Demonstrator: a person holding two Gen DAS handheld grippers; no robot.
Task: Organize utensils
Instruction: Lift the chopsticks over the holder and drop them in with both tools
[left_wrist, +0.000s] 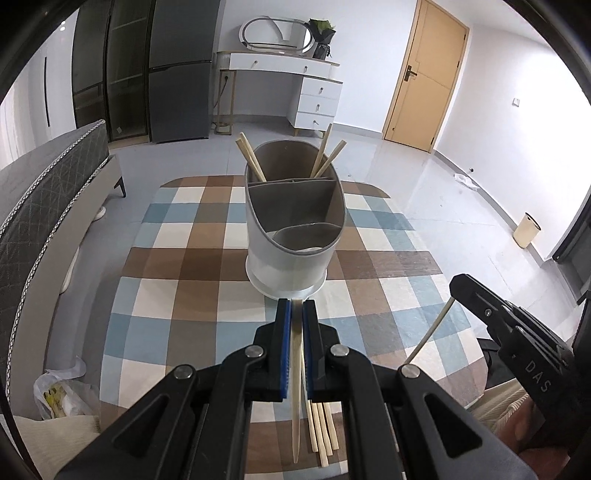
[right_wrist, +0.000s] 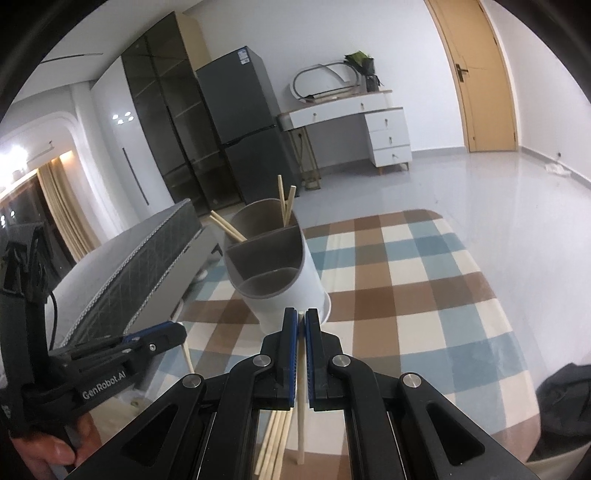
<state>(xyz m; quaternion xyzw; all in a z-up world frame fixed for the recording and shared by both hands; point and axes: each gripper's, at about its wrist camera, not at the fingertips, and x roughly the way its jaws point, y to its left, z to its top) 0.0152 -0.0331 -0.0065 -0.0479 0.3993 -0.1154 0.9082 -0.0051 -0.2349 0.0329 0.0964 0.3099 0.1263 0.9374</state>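
Clearly, "GenRobot.AI" marks the left claw (right_wrist: 162, 334) — right claw (left_wrist: 456, 284) "DAS".

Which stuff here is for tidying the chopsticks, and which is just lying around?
For the job:
- left tongs, shut on a chopstick
- right tongs, shut on another chopstick
- utensil holder
- loose chopsticks

Just lying around:
- plastic bag
- bin
- fridge

We see the utensil holder (left_wrist: 293, 221) standing on the checked tablecloth (left_wrist: 177, 280), mid-table. Four chopsticks (left_wrist: 325, 155) lean in its far compartment; its middle compartment sits nearer us. Loose chopsticks (left_wrist: 321, 428) lie on the cloth at the near edge. A sofa (left_wrist: 44, 192) stands left of the table, a fridge (left_wrist: 177, 70) and dressing table (left_wrist: 291, 74) far behind, a door (left_wrist: 424, 74) far right.
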